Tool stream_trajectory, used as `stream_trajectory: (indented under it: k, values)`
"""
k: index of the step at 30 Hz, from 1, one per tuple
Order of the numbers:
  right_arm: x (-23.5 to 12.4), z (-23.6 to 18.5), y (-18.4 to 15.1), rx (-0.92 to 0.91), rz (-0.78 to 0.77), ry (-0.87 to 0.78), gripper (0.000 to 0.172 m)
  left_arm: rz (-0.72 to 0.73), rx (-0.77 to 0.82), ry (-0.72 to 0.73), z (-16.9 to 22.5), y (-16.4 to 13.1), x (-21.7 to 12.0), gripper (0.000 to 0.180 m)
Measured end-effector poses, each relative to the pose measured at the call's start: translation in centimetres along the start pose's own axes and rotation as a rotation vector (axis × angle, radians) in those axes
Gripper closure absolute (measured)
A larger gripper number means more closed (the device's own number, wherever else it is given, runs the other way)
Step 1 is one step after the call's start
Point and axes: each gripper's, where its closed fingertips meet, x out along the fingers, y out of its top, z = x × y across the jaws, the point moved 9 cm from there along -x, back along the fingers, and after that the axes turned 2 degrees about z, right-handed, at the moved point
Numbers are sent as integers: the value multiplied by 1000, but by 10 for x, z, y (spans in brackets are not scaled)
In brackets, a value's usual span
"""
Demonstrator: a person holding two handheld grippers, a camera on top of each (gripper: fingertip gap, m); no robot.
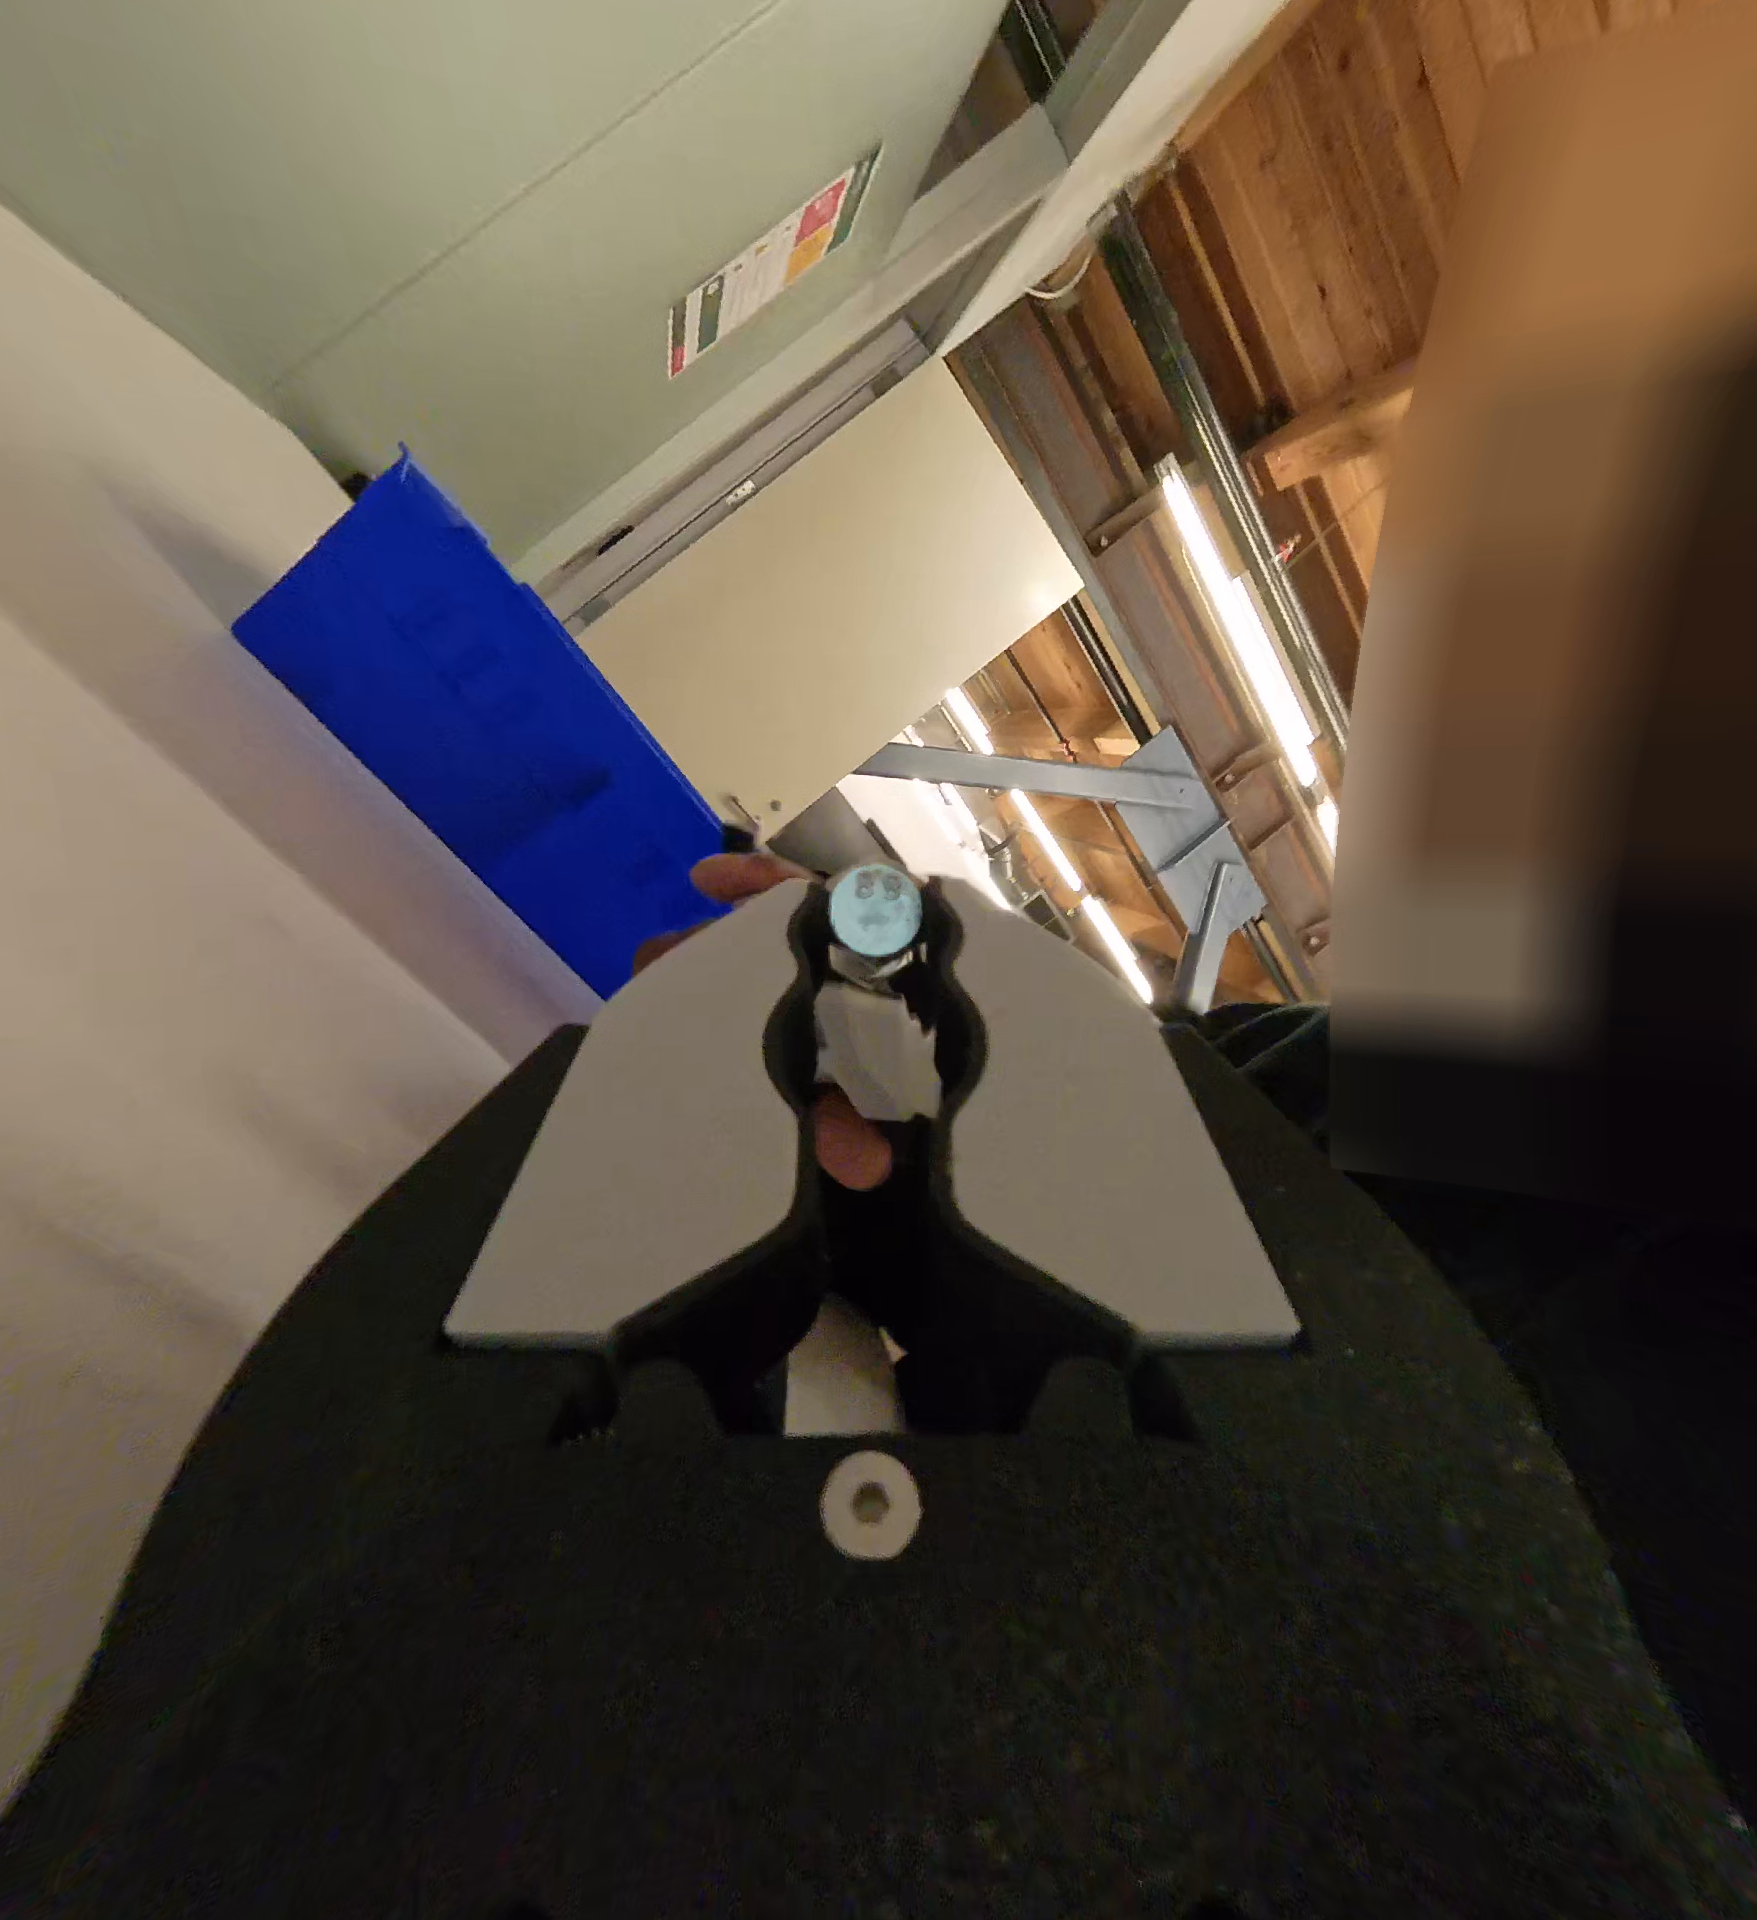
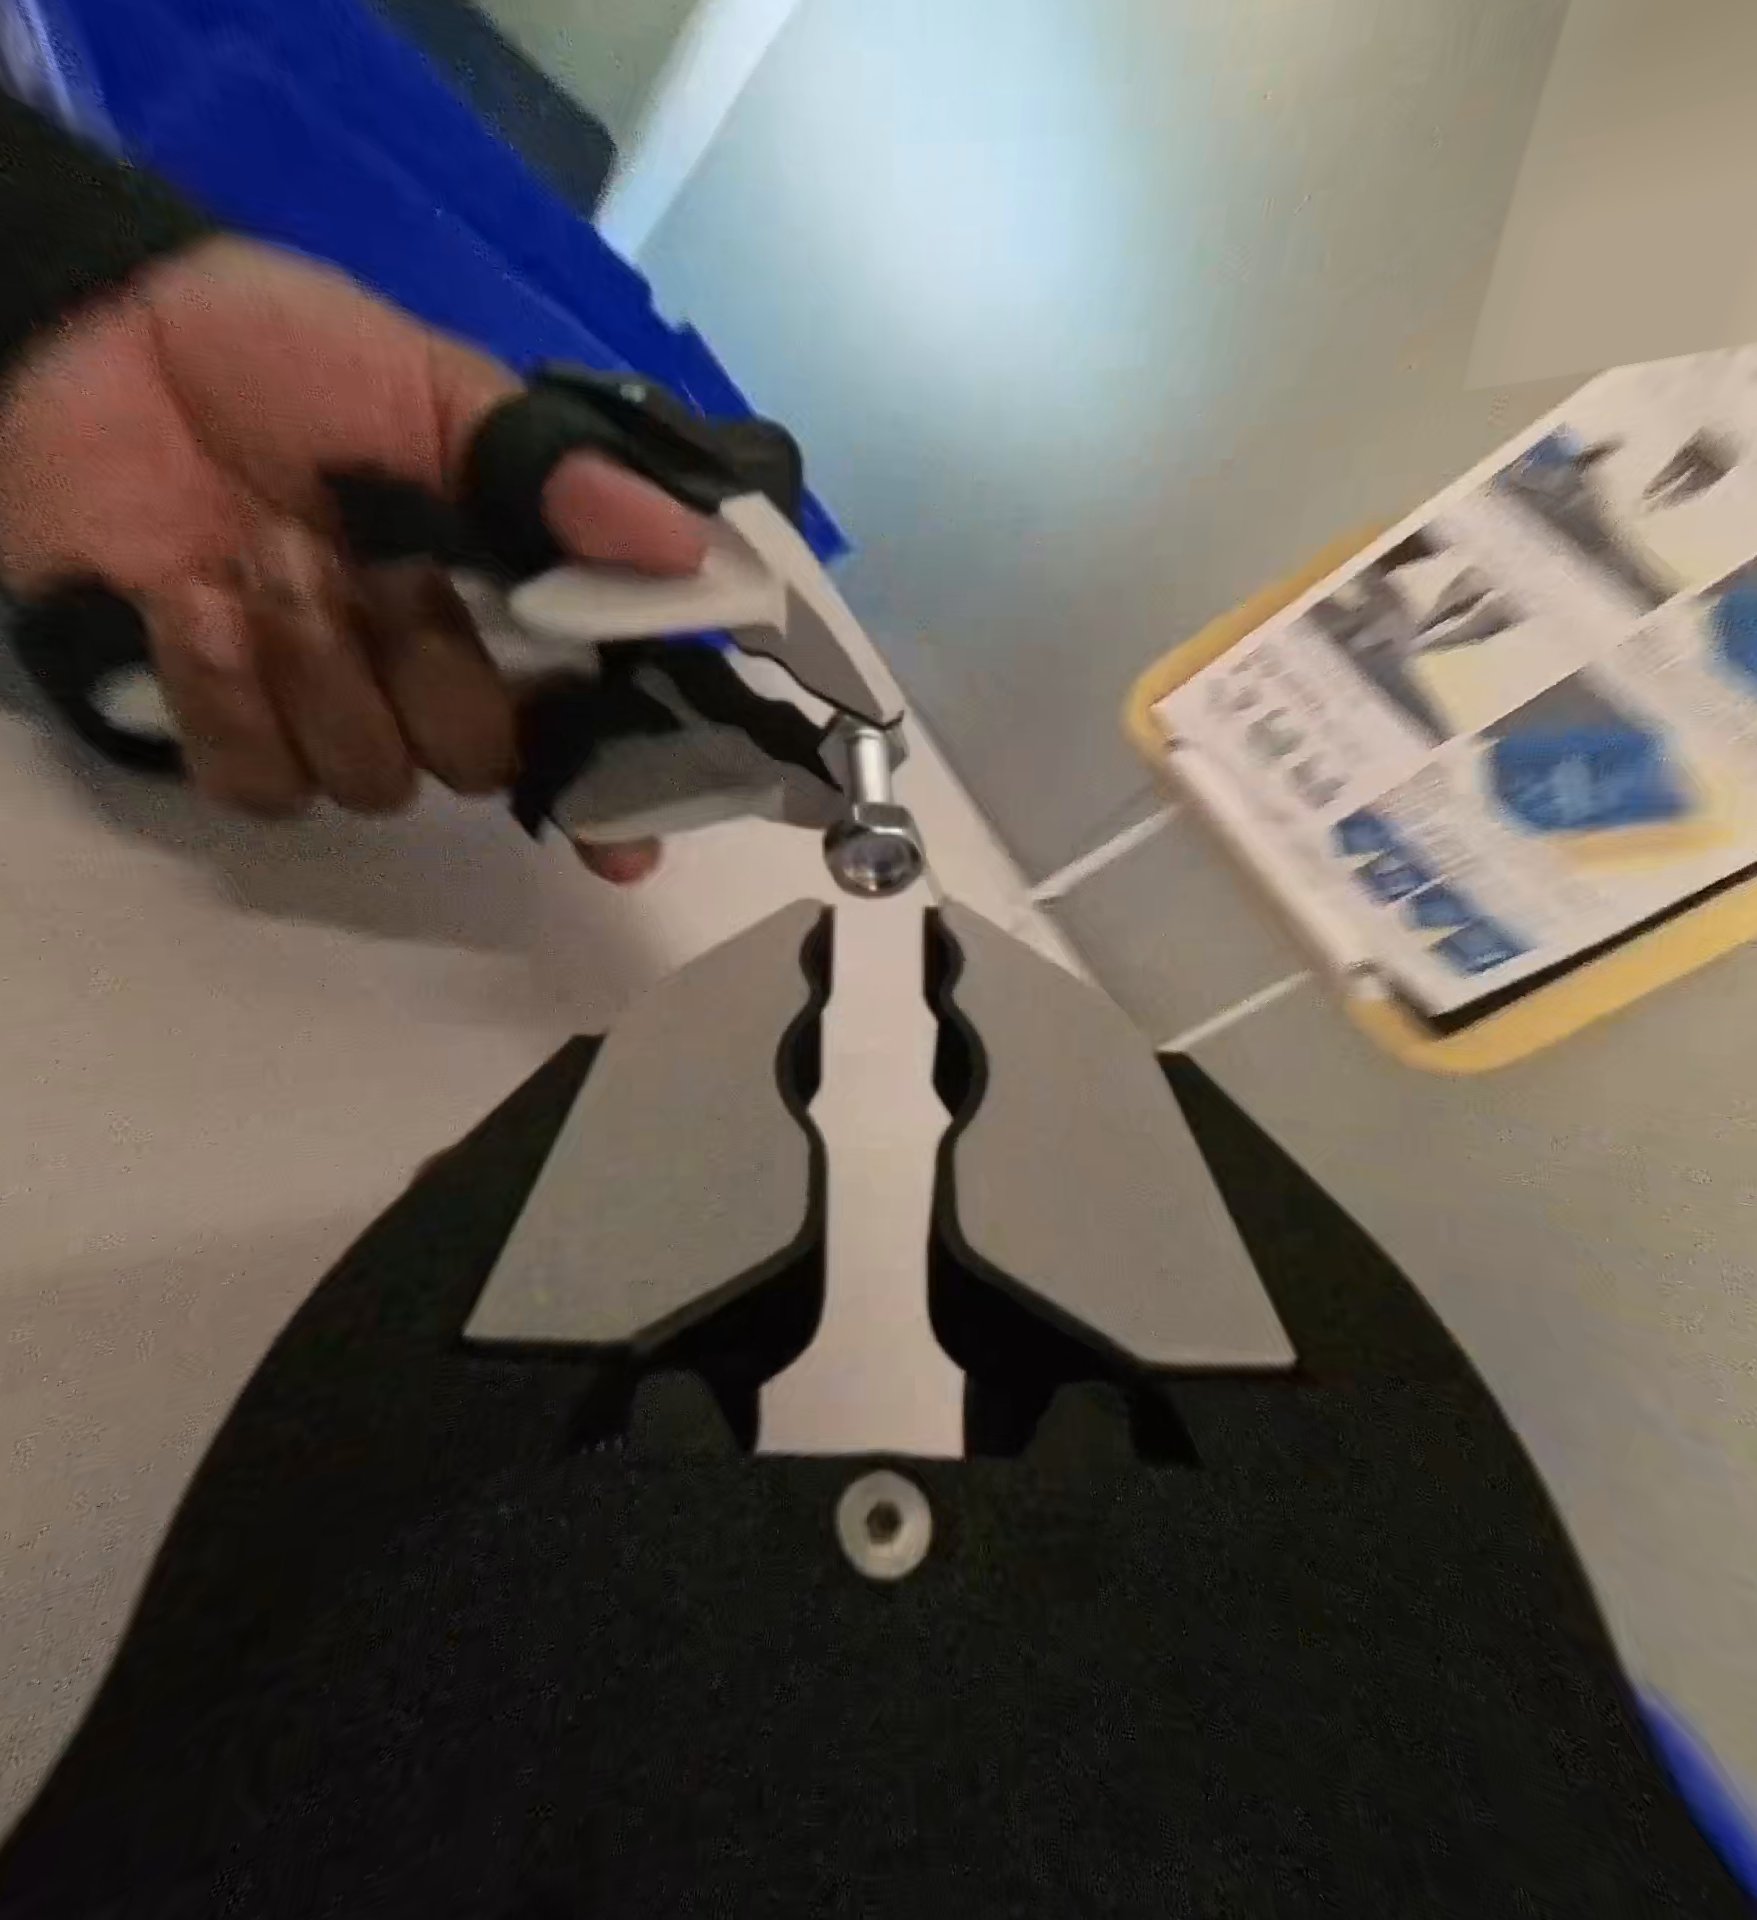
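The left gripper (image 1: 874, 920) has its fingers clamped on a silver metal bolt (image 2: 869, 764) by its shank, with a silver hex nut (image 2: 872, 842) threaded on near the far end. The right gripper (image 2: 879, 920) hangs just short of that nut, its fingers parted with nothing but the pale bench (image 2: 230, 1039) between them; they do not touch nut or bolt.

So the bolt is up and held with the nut on it; how far the nut is run down is hard to judge through the blur.

The left wrist view shows only the bolt's round end face, a blue plastic bin (image 1: 469, 748) behind, and a wooden ceiling. The right wrist view shows the bolt side-on, the hand (image 2: 250, 540) on the left gripper, and a printed sheet in a yellow holder (image 2: 1539, 717).
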Motion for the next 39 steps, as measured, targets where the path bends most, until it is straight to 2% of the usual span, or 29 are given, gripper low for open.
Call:
stream_trajectory:
  k: [3, 5, 9, 12, 18, 22, 24, 26, 28, 33, 36, 37, 39]
  values:
    - [-1, 11, 3, 371, 65, 78, 136, -16, 105, -2, 5, 1, 2, 163]
    - [-1, 15, 3, 516, 92, 114, 130, -23, 145, -8, 8, 2, 3, 164]
    - [3, 9, -1, 531, 67, 160, 127, -53, 142, -15, 9, -2, 6, 164]
    - [2, 0, 0, 329, 38, 112, 153, -92, 124, -7, 8, -7, 10, 163]
    - [-1, -16, -2, -427, -2, -10, 154, -159, -37, 65, 5, -10, 7, 163]
    - [-3, -24, -1, -701, 10, -59, 154, -129, -224, 33, -1, -15, 6, 163]
    - [-3, -25, -1, -720, 1, -69, 154, -111, -234, 27, -3, -16, 7, 163]
    - [-3, -19, 1, -489, 22, -28, 151, -93, -163, 28, -2, -13, 8, 163]
    - [-6, -6, 5, -170, 68, 12, 133, -45, -94, 0, 2, -7, 7, 163]
    - [-1, 16, 0, 630, 134, 206, 122, -48, 147, 19, 12, 2, 5, 164]
    - [3, 16, -10, 871, 124, 269, 124, -68, 217, 21, 15, 2, 6, 164]
    - [4, 16, -13, 903, 115, 279, 126, -77, 224, 19, 15, 1, 7, 163]
    - [4, 14, -15, 887, 115, 272, 142, -107, 225, 31, 14, -2, 9, 163]
